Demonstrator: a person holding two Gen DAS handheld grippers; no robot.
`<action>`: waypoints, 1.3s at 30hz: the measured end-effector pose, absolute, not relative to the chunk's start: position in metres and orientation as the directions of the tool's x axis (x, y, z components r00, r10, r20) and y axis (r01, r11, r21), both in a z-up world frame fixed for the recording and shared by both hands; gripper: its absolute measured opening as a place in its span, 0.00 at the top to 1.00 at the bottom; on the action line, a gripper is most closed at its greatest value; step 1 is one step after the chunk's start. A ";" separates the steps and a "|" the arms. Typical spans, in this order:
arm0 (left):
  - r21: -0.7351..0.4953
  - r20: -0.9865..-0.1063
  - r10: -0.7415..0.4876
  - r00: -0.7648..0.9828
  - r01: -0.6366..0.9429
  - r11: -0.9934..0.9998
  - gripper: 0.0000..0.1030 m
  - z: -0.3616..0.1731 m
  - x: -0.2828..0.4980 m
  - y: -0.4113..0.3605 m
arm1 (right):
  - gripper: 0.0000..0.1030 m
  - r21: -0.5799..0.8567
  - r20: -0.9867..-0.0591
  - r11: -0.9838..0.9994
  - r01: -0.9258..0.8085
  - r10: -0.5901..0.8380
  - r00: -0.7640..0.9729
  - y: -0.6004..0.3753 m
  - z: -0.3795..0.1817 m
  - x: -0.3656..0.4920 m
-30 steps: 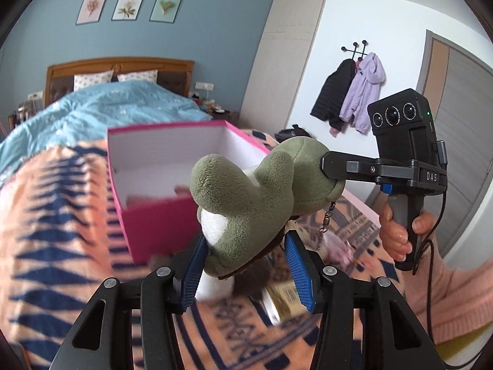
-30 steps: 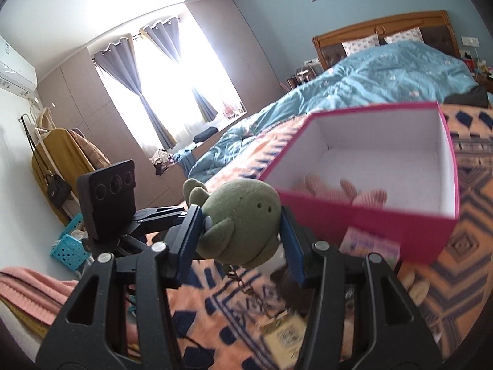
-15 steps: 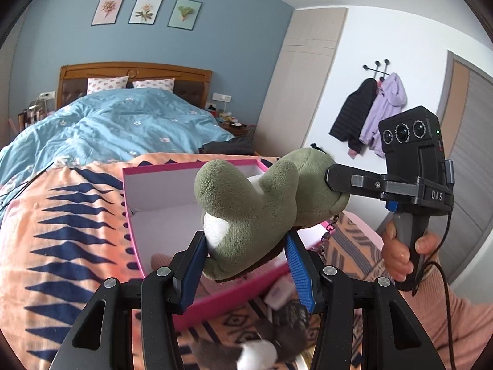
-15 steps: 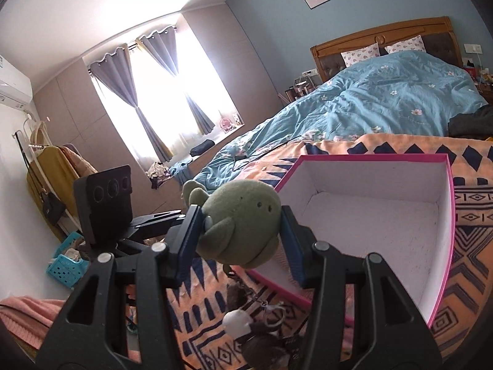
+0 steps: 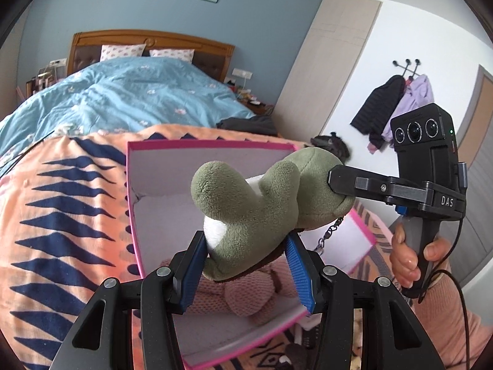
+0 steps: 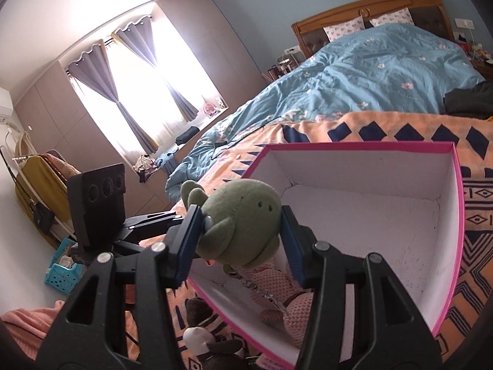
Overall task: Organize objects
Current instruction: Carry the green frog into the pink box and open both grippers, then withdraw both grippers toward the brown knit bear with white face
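A green plush toy (image 5: 262,203) hangs in the air, held at both ends. My left gripper (image 5: 245,246) is shut on its body and white belly. My right gripper (image 6: 240,215) is shut on its round head (image 6: 243,212). A metal key chain (image 5: 329,231) dangles from the toy. Below it lies an open pink box (image 5: 132,191) with white inner walls (image 6: 354,166) on the bed. A pink knitted plush (image 5: 246,296) lies in the box's near corner, partly hidden by the fingers.
The box rests on an orange blanket (image 5: 61,215) with navy shapes; a blue duvet (image 5: 123,92) lies beyond. A dark plush with a white patch (image 6: 203,336) lies on the blanket outside the box. A person's hand (image 5: 406,265) holds the right gripper's handle.
Both grippers have carried the green plush forward together, from in front of the box to above its opening. The pink knitted plush now shows directly below. The grips are unchanged.
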State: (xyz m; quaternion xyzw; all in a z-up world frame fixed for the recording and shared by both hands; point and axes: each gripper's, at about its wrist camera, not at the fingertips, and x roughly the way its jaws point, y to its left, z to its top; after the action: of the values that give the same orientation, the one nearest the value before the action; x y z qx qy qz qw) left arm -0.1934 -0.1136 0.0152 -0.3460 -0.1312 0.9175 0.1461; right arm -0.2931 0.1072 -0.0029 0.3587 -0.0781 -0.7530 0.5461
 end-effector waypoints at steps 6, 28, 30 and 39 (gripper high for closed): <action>-0.341 -0.650 0.338 -0.681 -0.136 -0.930 0.50 -0.003 -0.212 -0.115 | 0.47 0.512 -0.516 -0.442 0.737 -0.844 -0.147 0.097 -0.022 -0.308; -0.291 -0.612 0.281 -0.739 -0.120 -0.949 0.31 0.003 -0.188 -0.112 | 0.42 0.353 -0.718 -0.662 0.661 -0.644 -0.262 0.091 -0.049 -0.310; -0.293 -0.588 0.295 -0.753 -0.142 -0.946 0.27 0.007 -0.178 -0.110 | 0.42 0.357 -0.714 -0.659 0.661 -0.650 -0.262 0.094 -0.047 -0.306; -0.281 -0.488 0.332 -0.807 -0.215 -0.935 0.16 0.027 -0.136 -0.099 | 0.41 0.399 -0.626 -0.597 0.696 -0.732 -0.269 0.119 -0.027 -0.266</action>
State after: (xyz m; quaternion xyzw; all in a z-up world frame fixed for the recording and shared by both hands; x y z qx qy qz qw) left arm -0.1357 -0.0985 0.0275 -0.2748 -0.1068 0.9445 0.1448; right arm -0.2662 0.1190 -0.0273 0.4057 -0.0222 -0.7962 0.4483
